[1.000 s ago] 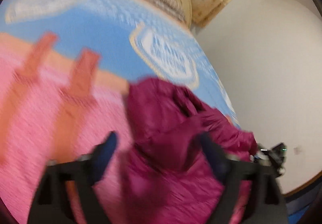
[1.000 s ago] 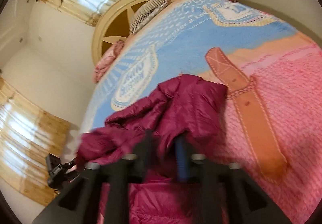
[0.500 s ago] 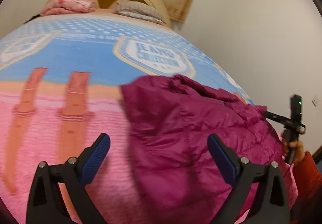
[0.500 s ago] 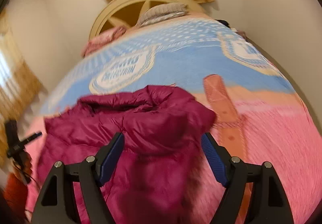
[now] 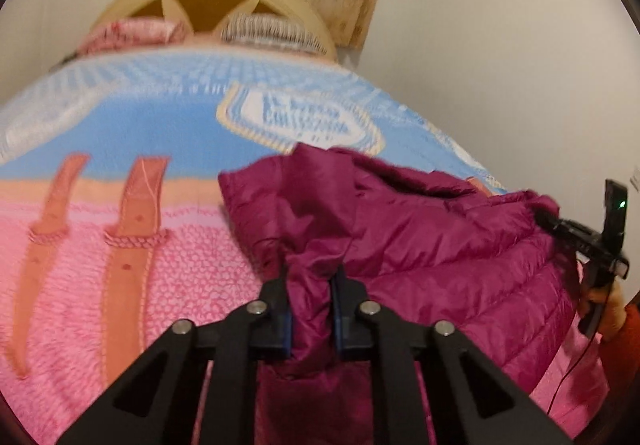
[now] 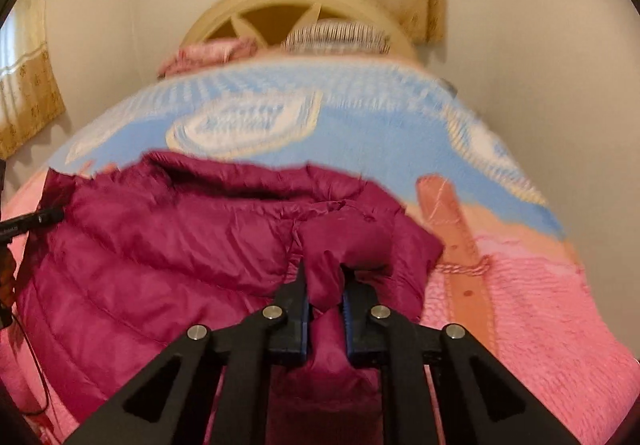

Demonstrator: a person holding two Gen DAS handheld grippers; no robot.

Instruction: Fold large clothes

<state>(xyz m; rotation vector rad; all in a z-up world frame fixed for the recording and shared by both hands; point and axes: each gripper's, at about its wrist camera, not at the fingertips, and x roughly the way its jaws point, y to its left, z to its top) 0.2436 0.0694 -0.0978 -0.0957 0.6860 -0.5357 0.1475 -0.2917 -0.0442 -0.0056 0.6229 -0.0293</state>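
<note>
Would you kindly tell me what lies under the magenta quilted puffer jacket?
The magenta quilted puffer jacket lies on a pink and blue printed bedspread; whatever the jacket covers is hidden.

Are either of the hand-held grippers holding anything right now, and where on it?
Both hold the magenta puffer jacket: the left hand-held gripper and the right hand-held gripper each pinch a bunched fold near its near edge.

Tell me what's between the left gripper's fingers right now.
A bunched fold of the jacket fills the gap of the left gripper, with both jaws closed against it; the left wrist view shows this.
</note>
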